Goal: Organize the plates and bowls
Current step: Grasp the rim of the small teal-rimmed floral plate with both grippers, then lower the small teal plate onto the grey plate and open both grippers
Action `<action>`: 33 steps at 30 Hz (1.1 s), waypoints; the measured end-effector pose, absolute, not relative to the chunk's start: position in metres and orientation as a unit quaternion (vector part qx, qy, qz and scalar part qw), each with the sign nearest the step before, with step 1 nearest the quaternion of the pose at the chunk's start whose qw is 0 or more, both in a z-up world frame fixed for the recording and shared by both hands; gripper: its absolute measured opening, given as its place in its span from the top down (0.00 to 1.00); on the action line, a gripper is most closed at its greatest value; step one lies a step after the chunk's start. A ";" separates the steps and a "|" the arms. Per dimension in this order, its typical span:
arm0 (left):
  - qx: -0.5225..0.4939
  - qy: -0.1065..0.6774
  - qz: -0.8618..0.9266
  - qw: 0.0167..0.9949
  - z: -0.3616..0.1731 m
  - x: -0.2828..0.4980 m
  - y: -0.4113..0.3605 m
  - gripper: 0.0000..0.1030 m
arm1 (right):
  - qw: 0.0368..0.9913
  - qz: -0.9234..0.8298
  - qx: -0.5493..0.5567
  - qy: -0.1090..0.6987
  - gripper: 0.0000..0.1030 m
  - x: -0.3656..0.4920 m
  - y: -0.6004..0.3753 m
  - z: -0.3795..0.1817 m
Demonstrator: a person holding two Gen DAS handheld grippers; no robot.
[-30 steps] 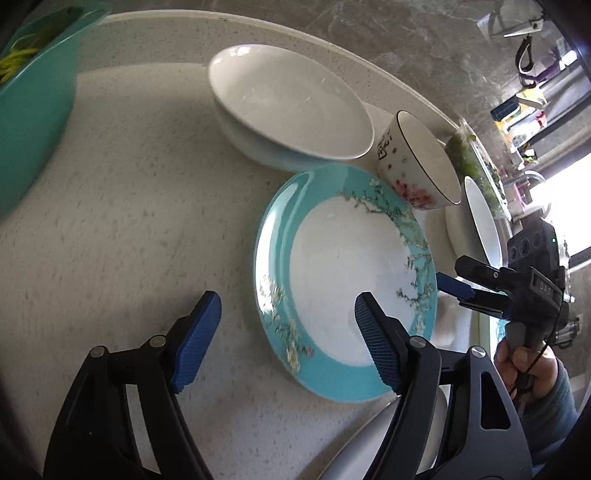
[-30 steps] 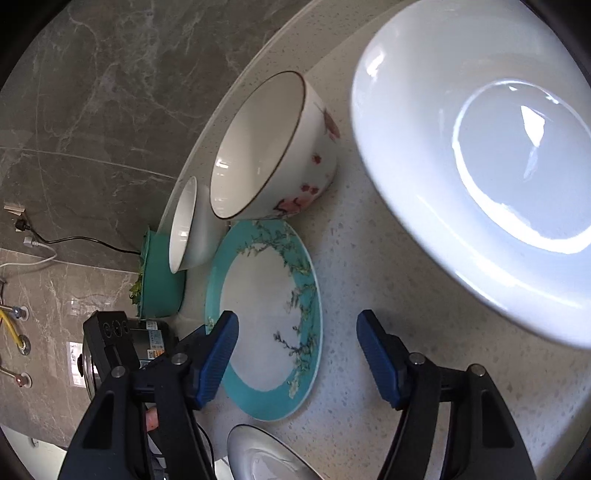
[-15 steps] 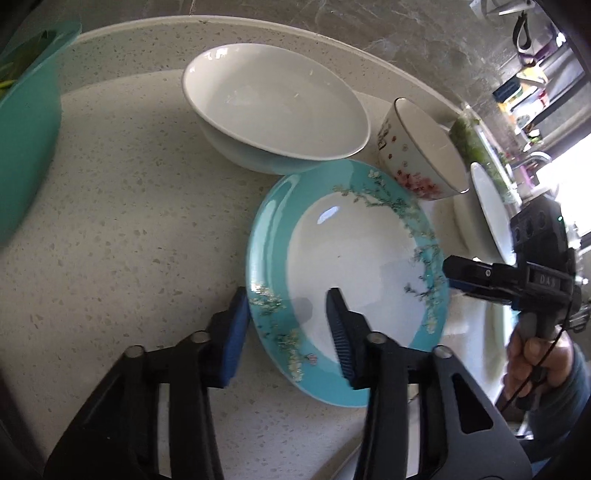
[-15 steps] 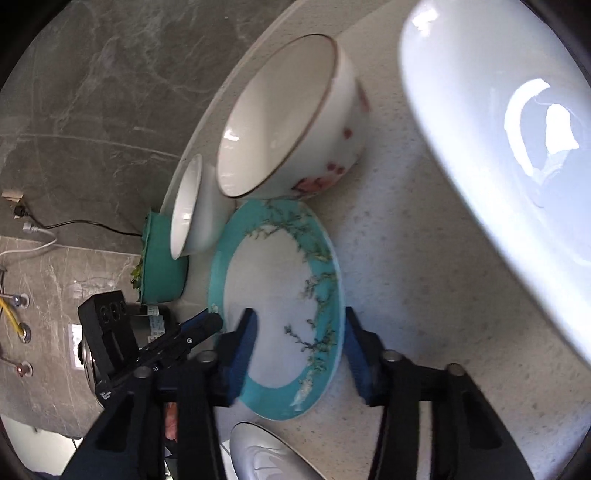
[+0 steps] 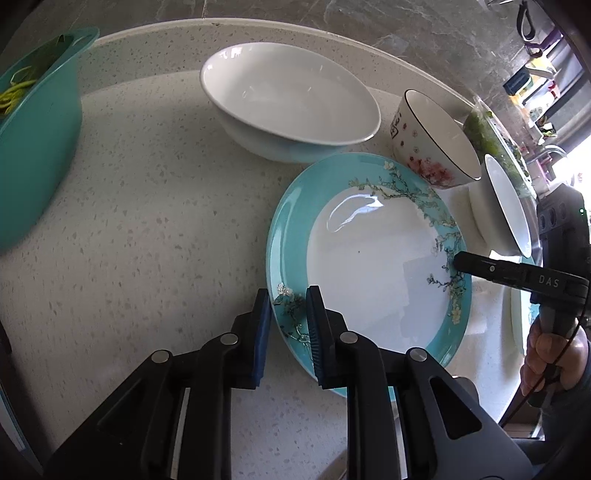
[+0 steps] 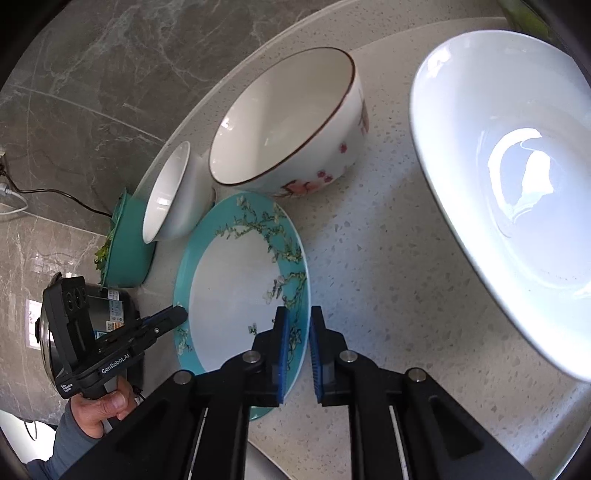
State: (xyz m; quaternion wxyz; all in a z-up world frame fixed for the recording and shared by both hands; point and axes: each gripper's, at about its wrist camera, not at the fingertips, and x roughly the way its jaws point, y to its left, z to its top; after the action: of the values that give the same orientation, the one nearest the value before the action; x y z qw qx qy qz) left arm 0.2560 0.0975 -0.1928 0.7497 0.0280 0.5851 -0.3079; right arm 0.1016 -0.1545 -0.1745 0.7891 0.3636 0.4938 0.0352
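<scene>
A teal-rimmed plate with a blossom pattern lies on the speckled counter; it also shows in the right wrist view. My left gripper is shut on its near rim. My right gripper is shut on the opposite rim and appears in the left wrist view. Behind the plate stand a wide white bowl, a floral bowl with a dark rim and a smaller white bowl. The floral bowl and a large white bowl fill the right wrist view.
A teal basin with greens stands at the counter's left. A clear container of greens sits at the back right. The counter's curved raised edge meets a dark marble wall. The other gripper's handle and hand are at the left.
Both grippers moved in over the teal plate's opposite rims and closed on them, from wide open a second ago.
</scene>
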 end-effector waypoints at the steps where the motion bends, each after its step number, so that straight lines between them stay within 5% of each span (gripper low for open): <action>1: 0.027 0.586 -0.309 0.749 -0.192 0.254 0.099 0.83 | 0.790 0.035 0.362 0.493 0.87 0.102 -0.153 -0.172; 21: 0.020 0.550 -0.325 0.769 -0.127 0.169 0.139 0.84 | 0.809 0.054 0.348 0.470 0.84 0.034 -0.127 -0.120; 33: 0.029 0.578 -0.328 0.746 -0.147 0.064 0.180 0.83 | 0.791 0.056 0.344 0.502 0.79 -0.035 -0.089 -0.136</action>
State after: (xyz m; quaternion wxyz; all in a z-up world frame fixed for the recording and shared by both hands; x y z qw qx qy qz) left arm 0.0637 0.1800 -0.1471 0.7463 0.0295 0.5783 -0.3282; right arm -0.0345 -0.0886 -0.1358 0.7914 0.3442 0.5020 0.0560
